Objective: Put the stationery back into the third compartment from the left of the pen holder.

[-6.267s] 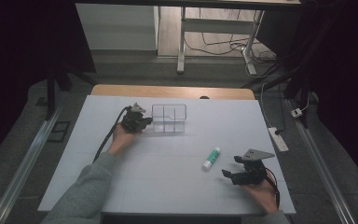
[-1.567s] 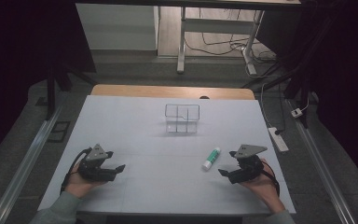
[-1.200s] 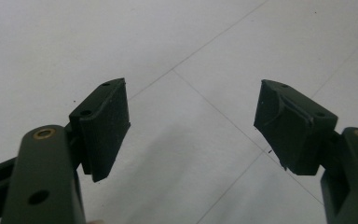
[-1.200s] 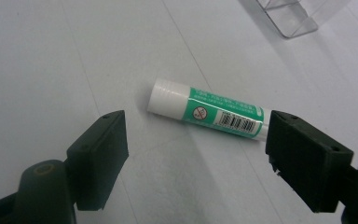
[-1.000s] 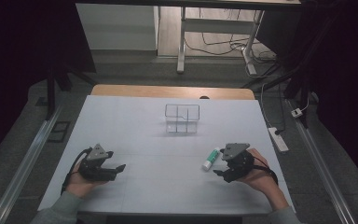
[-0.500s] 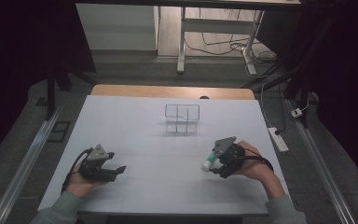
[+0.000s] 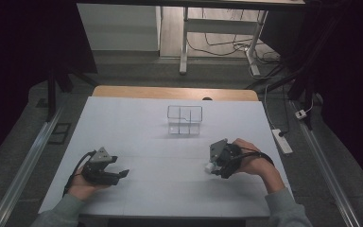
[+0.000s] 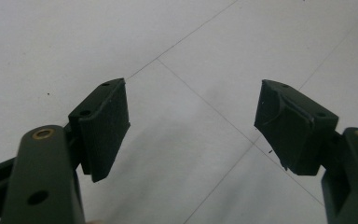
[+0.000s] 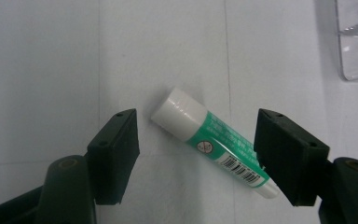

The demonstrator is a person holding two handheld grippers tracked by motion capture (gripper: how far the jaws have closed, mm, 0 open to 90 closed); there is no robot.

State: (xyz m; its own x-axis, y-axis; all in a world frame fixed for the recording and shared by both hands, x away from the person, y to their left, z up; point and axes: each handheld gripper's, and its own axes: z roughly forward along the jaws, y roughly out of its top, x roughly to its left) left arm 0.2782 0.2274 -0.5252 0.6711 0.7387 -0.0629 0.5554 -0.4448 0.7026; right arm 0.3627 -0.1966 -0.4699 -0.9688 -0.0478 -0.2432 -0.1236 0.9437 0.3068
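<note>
A green-and-white tube (image 9: 216,140) with a white cap lies flat on the white table (image 7: 151,137). My right gripper (image 9: 196,154) hangs just over it, open, one jaw on each side of the tube without touching it. From the high view the right gripper (image 7: 216,163) covers most of the tube, whose white end (image 7: 209,167) peeks out. My left gripper (image 7: 118,176) rests low at the table's front left, open, with bare table between its jaws in the left gripper view (image 8: 191,128).
A clear plastic divided box (image 7: 185,119) stands at the middle back of the table, and its corner (image 9: 356,42) shows at the top right of the right gripper view. A white power strip (image 7: 281,141) lies off the table's right edge.
My right gripper moved left and forward from the front right corner to sit over the tube. My left gripper came back from the clear box to the front left, then stayed put.
</note>
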